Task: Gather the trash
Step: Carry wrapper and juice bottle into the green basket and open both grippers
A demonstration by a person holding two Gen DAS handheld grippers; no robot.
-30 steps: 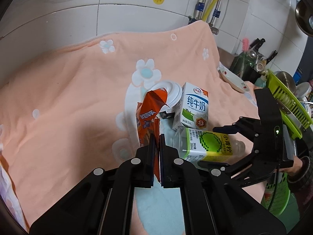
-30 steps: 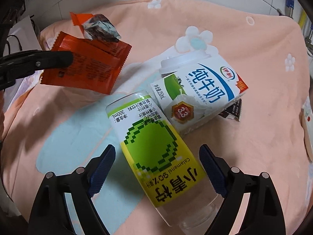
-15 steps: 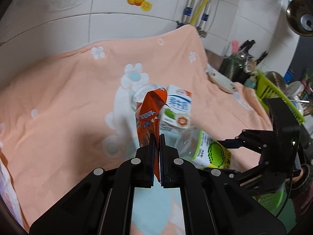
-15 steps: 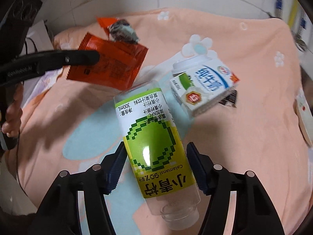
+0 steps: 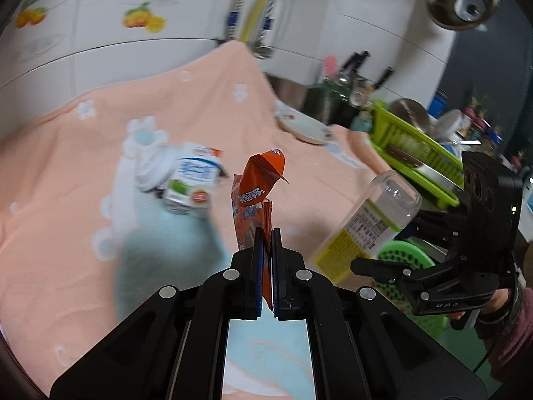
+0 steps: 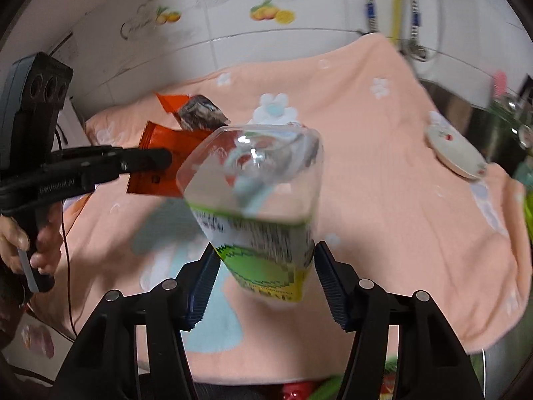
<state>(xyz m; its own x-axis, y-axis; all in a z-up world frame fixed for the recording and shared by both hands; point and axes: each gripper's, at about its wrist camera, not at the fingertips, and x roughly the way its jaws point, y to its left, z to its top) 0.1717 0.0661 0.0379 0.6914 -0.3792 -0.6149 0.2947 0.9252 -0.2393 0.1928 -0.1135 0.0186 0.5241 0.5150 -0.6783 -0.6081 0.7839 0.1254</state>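
Note:
My left gripper (image 5: 265,233) is shut on an orange snack wrapper (image 5: 258,188) and holds it above the peach blanket (image 5: 66,173). It also shows in the right wrist view (image 6: 156,163), with the wrapper (image 6: 166,153). My right gripper (image 6: 266,260) is shut on a clear plastic bottle with a green-yellow label (image 6: 263,200), lifted and tilted base-up. In the left wrist view the bottle (image 5: 369,220) hangs at the right in my right gripper (image 5: 383,246). A white milk carton (image 5: 193,183) and a white lid (image 5: 153,166) lie on the blanket.
A white plate (image 5: 304,125) sits at the blanket's far right edge, also in the right wrist view (image 6: 456,150). A green dish rack (image 5: 413,153) and kitchen utensils stand beyond. A green basket (image 5: 403,263) sits low at right. Tiled wall behind.
My right gripper lifted the bottle off the blanket and tipped it upward. My left gripper with the wrapper moved right; the carton stayed on the blanket.

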